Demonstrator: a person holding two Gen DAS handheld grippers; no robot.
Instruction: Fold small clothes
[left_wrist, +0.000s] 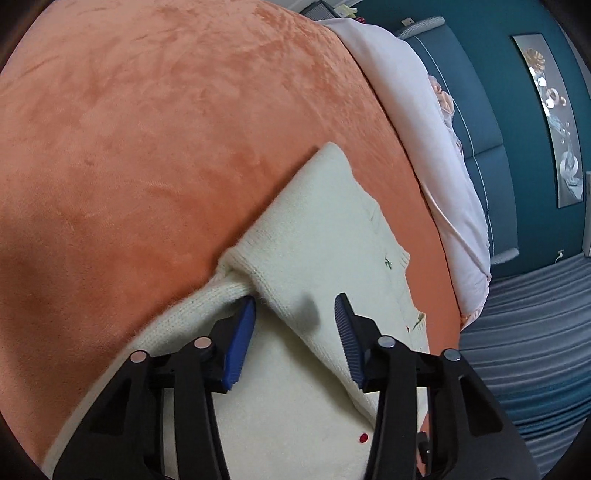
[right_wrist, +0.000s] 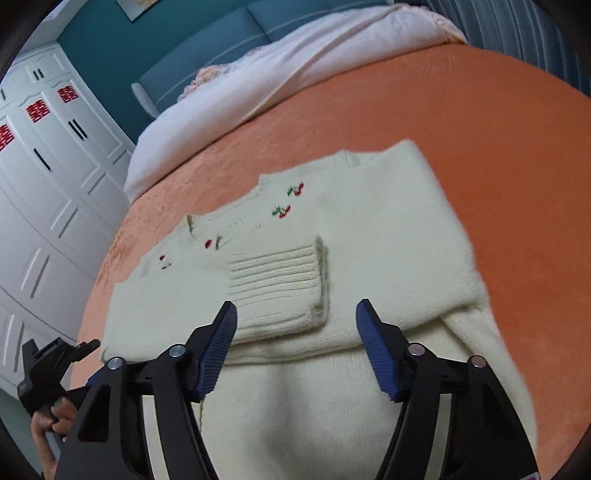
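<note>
A small cream knit sweater (right_wrist: 369, 236) with red cherry embroidery lies flat on the orange bed cover (right_wrist: 480, 129). One sleeve is folded across its front, with the ribbed cuff (right_wrist: 277, 288) on top. My right gripper (right_wrist: 295, 332) is open just above the cuff, holding nothing. In the left wrist view the sweater (left_wrist: 314, 229) lies under my left gripper (left_wrist: 295, 314), which is open over a folded sleeve edge; its left fingertip touches the knit. The left gripper's body also shows at the lower left of the right wrist view (right_wrist: 51, 365).
A white quilt (right_wrist: 258, 85) is bunched at the head of the bed against a teal headboard (right_wrist: 207, 48). White wardrobe doors (right_wrist: 44, 177) stand beside the bed. A grey striped rug (left_wrist: 528, 332) lies on the floor past the bed edge.
</note>
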